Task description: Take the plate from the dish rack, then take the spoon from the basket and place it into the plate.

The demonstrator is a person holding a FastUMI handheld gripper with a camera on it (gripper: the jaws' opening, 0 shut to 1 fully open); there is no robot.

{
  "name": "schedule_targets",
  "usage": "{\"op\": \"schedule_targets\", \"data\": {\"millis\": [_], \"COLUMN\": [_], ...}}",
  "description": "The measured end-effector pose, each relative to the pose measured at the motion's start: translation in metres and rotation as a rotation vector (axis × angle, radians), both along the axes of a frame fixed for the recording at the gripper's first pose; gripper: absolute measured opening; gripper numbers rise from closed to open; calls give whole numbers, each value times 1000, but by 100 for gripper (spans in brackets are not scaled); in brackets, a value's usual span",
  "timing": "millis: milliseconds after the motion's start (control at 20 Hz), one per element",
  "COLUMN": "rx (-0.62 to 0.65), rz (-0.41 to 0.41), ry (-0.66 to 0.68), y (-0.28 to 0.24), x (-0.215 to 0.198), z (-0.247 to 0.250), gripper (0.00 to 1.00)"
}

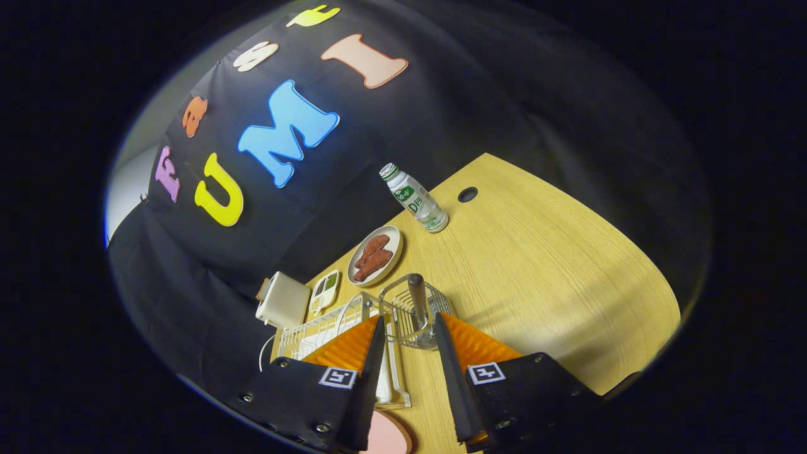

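My gripper [408, 320] is open, its fingertips on either side of a wire basket [434, 301] on the wooden table [536, 271]. A spoon [417, 295] stands upright in the basket, its brown handle sticking up just ahead of the gap between the fingers; neither finger touches it. A white dish rack [315, 331] lies to the left of the basket, partly hidden behind my left finger. A pink plate [386, 436] lies flat on the table close under the gripper, between the finger bases, only its edge visible.
Beyond the basket sit a pale oval dish with brown sausages [375, 255], a small tray of food [324, 290] and a white box [282, 300]. A white bottle with a green cap [415, 199] stands farther back near a cable hole [467, 194].
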State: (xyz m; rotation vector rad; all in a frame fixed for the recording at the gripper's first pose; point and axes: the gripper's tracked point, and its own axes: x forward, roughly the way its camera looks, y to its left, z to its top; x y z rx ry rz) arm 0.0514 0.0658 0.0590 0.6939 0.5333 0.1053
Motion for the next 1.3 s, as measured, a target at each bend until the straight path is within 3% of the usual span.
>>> {"op": "schedule_targets", "data": {"millis": [500, 750, 1300], "rx": [7, -54, -199], "rz": [-64, -43, 7], "ry": [16, 59, -11], "y": [1, 1, 2], "x": [36, 38, 51], "z": [-13, -24, 20], "gripper": [50, 13, 13]}}
